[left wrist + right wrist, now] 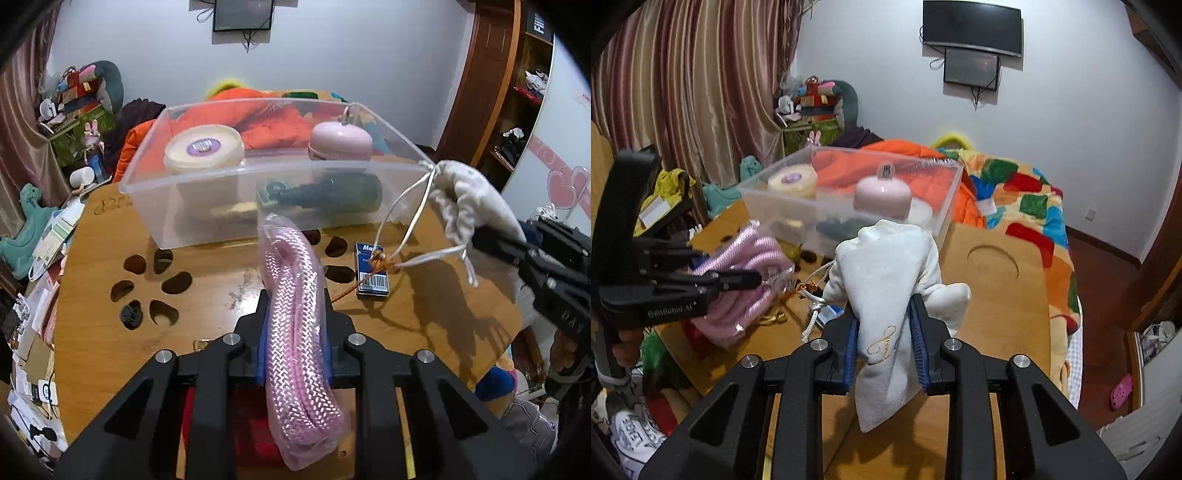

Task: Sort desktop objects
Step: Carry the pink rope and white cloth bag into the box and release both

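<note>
My left gripper point(295, 314) is shut on a pink braided rope in a clear plastic bag point(295, 314), held above the wooden table point(110, 332) in front of a clear plastic bin point(207, 177). My right gripper point(884, 317) is shut on a white drawstring pouch point(886, 273), held above the table just right of the bin; the pouch also shows in the left wrist view point(465, 199). The bin point(783, 201) holds a cream round tub point(203, 147), a pink round case point(340, 142) and a dark bottle point(332, 192). The left gripper with the rope point(746, 258) shows in the right wrist view.
A blue small box point(371, 271) lies on the table under the pouch's strings, with an orange cord. The table has cut-out holes point(155, 280) at the left. A bed with an orange and patchwork quilt point(1015, 192) is behind. Clutter lines the left side.
</note>
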The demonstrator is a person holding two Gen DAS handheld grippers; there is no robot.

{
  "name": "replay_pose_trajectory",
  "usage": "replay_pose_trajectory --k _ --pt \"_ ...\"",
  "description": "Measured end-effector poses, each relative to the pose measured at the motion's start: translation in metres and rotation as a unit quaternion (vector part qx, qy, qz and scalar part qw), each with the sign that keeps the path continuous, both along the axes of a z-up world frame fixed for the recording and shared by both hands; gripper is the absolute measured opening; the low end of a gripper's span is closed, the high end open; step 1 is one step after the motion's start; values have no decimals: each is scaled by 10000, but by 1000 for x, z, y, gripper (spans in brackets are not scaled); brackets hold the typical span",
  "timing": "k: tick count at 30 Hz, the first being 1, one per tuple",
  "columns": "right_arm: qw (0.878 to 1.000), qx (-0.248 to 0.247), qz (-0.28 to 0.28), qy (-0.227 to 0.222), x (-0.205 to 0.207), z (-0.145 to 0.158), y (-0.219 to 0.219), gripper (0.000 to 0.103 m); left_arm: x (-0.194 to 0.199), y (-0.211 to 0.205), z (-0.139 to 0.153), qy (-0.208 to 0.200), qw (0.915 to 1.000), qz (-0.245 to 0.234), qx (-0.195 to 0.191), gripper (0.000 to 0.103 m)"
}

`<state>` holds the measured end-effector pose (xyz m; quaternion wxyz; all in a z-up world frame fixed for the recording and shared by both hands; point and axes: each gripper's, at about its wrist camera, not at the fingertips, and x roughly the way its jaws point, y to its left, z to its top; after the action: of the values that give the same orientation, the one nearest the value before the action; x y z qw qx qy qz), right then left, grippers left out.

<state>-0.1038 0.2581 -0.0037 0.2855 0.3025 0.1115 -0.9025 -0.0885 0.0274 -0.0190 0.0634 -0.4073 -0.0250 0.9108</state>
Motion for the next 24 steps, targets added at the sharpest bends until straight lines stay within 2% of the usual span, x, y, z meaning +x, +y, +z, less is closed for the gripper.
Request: replay_pose_trajectory --k 10,24 --pt "9995 -253 -61 193 -4 26 -3 23 7 -2 25 356 9993 -50 103 21" --pt "9972 -602 -125 434 -20 63 -8 23 1 -27 68 849 9962 194 40 21"
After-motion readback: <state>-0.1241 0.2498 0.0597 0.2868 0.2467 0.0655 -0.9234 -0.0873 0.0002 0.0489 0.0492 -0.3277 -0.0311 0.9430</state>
